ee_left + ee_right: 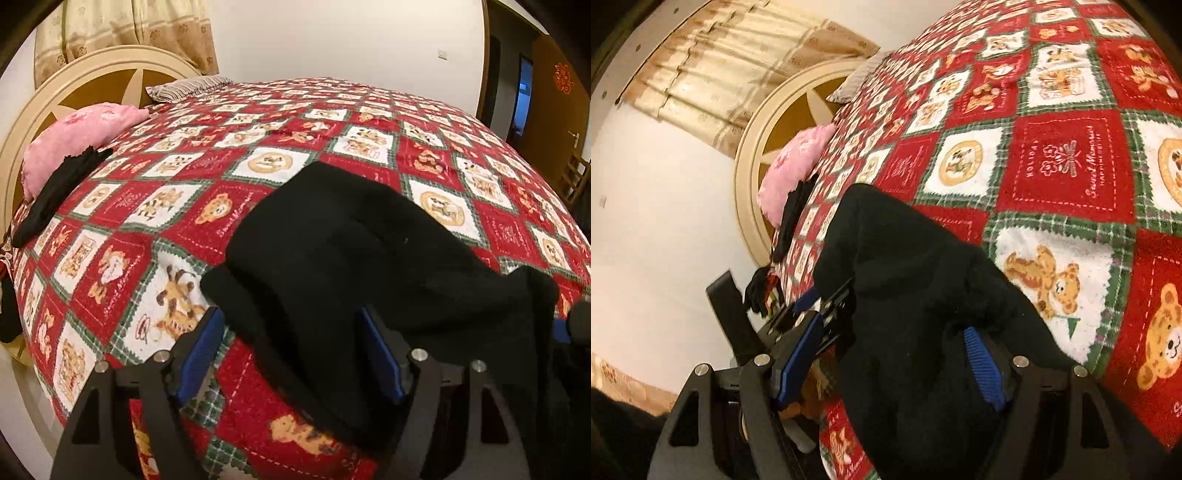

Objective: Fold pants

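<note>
Far left, bed edge: pink pillow (pixel 79 136) against the round headboard (pixel 33 110); a dark garment (pixel 55 192) draped just beside the pillow, well apart from the work.
Bed surface: red, white and green patchwork quilt (pixel 192 206) with bear motifs, carrying everything.
Left gripper (pixel 291 354): blue-padded fingers (pixel 203 343) spread wide, nothing clamped; black cloth lying loosely across the gap, near edge of the fabric draped over the right-hand pad.
Centre, task item: pants (pixel 351 240), black, bunched in a thick mound near the front edge of the bed, partly doubled over; legs and waistband not distinguishable in the dark fabric.
Right gripper (pixel 894 358): fingers (pixel 984 369) likewise apart, no pinch made; a fold of the pants hanging between the pads and hiding part of the left one.
Handling, judged: soft, limp, fairly thick knit or fleece; light, not fragile, not slippery; likely to sag and bunch if lifted from one point only.
Hold points, judged: two separate spots along one outer edge, one per gripper, pinching through a full fold rather than a single thin layer, so the cloth spreads flat when drawn apart.
</note>
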A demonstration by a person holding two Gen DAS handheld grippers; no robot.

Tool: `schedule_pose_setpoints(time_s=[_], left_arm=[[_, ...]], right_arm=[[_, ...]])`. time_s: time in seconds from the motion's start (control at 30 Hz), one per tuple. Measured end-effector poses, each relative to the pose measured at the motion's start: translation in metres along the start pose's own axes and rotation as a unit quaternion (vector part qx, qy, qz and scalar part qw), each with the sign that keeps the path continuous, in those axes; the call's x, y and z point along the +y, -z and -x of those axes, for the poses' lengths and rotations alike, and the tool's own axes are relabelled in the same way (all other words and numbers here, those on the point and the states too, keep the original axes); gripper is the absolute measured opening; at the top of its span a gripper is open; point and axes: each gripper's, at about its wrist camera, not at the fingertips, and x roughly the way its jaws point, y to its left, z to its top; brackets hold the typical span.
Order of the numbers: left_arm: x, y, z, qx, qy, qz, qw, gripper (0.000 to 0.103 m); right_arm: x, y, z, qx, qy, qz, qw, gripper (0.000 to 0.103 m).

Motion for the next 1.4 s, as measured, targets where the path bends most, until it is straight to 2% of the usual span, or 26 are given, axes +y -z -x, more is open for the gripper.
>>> schedule_pose_setpoints(time_s=[0.03,0.13,0.2,0.27,0.33,0.43,0.47,0.5,0.57,0.6,0.67,0.77,0.8,0.9,0.93,1.0,1.03,1.1,1.13,1.2,1.23,1.3,1.4], left_arm=[[0.000,-0.001,0.000,0.000,-0.001,-0.002,1.0000,0.078],[0.002,-0.002,-0.001,0.003,0.000,-0.003,1.0000,0.080],[0.004,-0.002,-0.003,0.005,0.002,0.002,1.0000,0.084],[0.005,-0.002,-0.003,0.006,0.003,0.005,1.0000,0.085],[0.005,-0.004,-0.004,0.007,0.003,0.001,1.0000,0.085],[0.005,-0.004,-0.004,0.009,0.006,0.001,0.9999,0.086],[0.005,-0.004,-0.004,0.009,0.005,0.002,0.9999,0.086],[0.004,-0.004,-0.004,0.010,0.002,0.001,0.9999,0.086],[0.002,-0.004,-0.004,0.009,-0.003,-0.002,1.0000,0.086],[0.001,-0.004,-0.003,0.010,-0.005,-0.004,0.9999,0.086],[0.002,-0.005,-0.004,0.011,-0.004,-0.004,0.9999,0.086],[0.003,-0.004,-0.004,0.012,-0.002,-0.001,0.9999,0.086],[0.002,-0.004,-0.004,0.011,-0.002,-0.001,0.9999,0.086],[0.001,-0.004,-0.003,0.005,-0.007,-0.007,0.9999,0.086],[0.002,-0.004,-0.003,0.005,-0.007,-0.007,0.9999,0.086],[0.003,-0.004,-0.004,0.008,-0.004,-0.002,1.0000,0.086],[0.004,-0.005,-0.004,0.010,-0.002,-0.001,0.9999,0.087],[0.004,-0.006,-0.005,0.013,0.000,-0.002,0.9999,0.087],[0.004,-0.006,-0.005,0.013,-0.001,-0.003,0.9999,0.087],[0.003,-0.006,-0.005,0.014,-0.002,-0.005,0.9999,0.087],[0.003,-0.006,-0.005,0.014,-0.002,-0.005,0.9999,0.087],[0.003,-0.006,-0.005,0.015,-0.001,-0.004,0.9999,0.087],[0.002,-0.006,-0.005,0.015,-0.003,-0.005,0.9999,0.087]], right_arm=[[0.003,0.001,0.003,0.002,0.014,0.012,1.000,0.077],[0.015,0.008,0.025,-0.025,0.099,0.070,0.992,0.077],[0.012,0.008,0.030,-0.026,0.126,0.081,0.988,0.077],[0.001,0.011,0.027,-0.004,0.116,0.067,0.991,0.077],[0.000,0.012,0.027,-0.003,0.099,0.066,0.993,0.077],[0.005,0.005,0.027,-0.017,0.021,0.061,0.998,0.077],[0.007,0.002,0.025,-0.023,0.014,0.060,0.998,0.077],[0.009,0.000,0.022,-0.026,0.032,0.062,0.997,0.077],[0.011,-0.005,0.008,-0.019,0.096,0.072,0.993,0.077],[0.011,-0.008,0.000,-0.015,0.111,0.073,0.991,0.077],[0.011,-0.011,-0.001,-0.023,0.106,0.063,0.992,0.077],[0.005,-0.015,0.003,-0.035,0.076,0.036,0.996,0.076],[0.001,-0.017,0.005,-0.046,0.088,0.026,0.995,0.075],[-0.005,-0.018,0.040,-0.115,0.209,0.003,0.971,0.075],[-0.007,-0.013,0.066,-0.144,0.232,-0.014,0.962,0.075],[-0.011,-0.001,0.113,-0.191,0.249,-0.041,0.949,0.075],[-0.010,0.013,0.146,-0.221,0.274,-0.047,0.935,0.075],[-0.012,0.036,0.195,-0.261,0.344,-0.061,0.900,0.075],[-0.018,0.055,0.232,-0.285,0.391,-0.089,0.871,0.075],[-0.037,0.089,0.291,-0.320,0.443,-0.159,0.822,0.075],[-0.050,0.104,0.316,-0.324,0.460,-0.195,0.803,0.075],[-0.076,0.121,0.348,-0.302,0.485,-0.250,0.782,0.075],[-0.102,0.127,0.361,-0.273,0.512,-0.265,0.770,0.075]])
